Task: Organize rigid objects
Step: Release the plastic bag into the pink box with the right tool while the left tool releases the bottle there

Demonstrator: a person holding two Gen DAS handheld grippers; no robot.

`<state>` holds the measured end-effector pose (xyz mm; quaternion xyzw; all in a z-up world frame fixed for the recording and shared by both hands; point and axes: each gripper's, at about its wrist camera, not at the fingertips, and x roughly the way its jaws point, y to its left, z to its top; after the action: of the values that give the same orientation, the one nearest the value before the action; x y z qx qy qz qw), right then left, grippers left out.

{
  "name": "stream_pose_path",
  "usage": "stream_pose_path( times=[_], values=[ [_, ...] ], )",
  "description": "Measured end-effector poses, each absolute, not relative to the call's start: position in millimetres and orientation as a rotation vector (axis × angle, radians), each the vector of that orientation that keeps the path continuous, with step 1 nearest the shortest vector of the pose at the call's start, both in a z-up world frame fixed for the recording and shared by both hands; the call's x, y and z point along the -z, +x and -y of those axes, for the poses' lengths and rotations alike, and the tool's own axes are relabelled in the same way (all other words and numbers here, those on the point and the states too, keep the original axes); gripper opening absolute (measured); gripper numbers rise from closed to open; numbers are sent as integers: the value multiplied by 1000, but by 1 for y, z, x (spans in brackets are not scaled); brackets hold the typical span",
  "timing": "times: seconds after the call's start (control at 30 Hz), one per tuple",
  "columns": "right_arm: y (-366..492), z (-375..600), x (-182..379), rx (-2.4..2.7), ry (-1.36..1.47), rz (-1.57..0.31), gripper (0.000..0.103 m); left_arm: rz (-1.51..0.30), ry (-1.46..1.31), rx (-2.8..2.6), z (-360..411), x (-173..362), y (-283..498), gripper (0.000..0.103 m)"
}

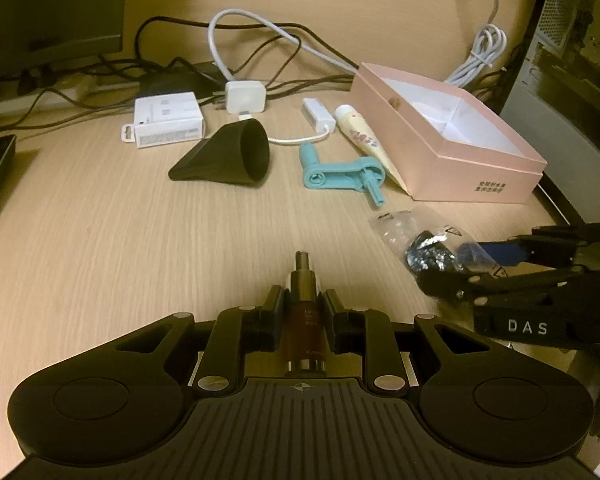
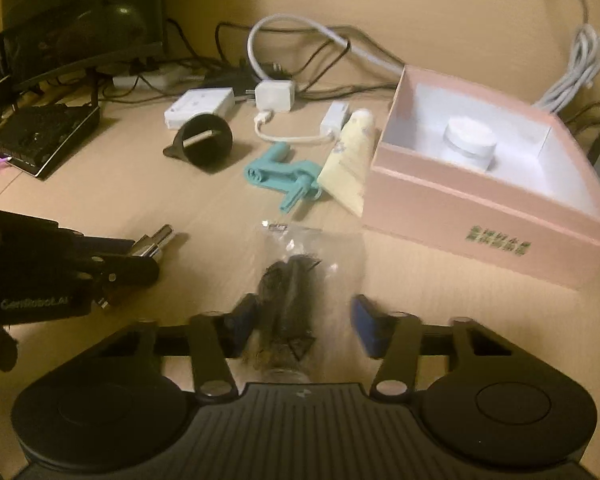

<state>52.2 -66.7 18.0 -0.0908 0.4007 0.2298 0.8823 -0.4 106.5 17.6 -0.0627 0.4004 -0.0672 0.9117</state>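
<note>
Left hand-held gripper tilts down, clamping bottle.

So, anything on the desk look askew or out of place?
The cream tube lies slanted, its flat end against the outside of the pink box rather than in it. Nothing looks spilled or broken.

The left gripper points forward and downward, jaws clamped tight on a small bottle. At its three o'clock, the right gripper also tilts downward, blue pads apart around a plastic bag.
</note>
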Motion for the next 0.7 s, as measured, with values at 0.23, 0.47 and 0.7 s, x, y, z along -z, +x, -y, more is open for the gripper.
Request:
stream_pose_path(
  times=[0.23,0.47,0.7],
  values=[
    [30,74,-44,-508,-207,-827,20,-833,-90,208,-104,-19,-6,24],
    [-9,126,-78,-391,-127,-779,20,-817,-115,396,-76,-39,-13,24],
    [-31,174,-95,-233,-77,-737,20,-600,-139,491,-25,-122,62,24]
  ],
)
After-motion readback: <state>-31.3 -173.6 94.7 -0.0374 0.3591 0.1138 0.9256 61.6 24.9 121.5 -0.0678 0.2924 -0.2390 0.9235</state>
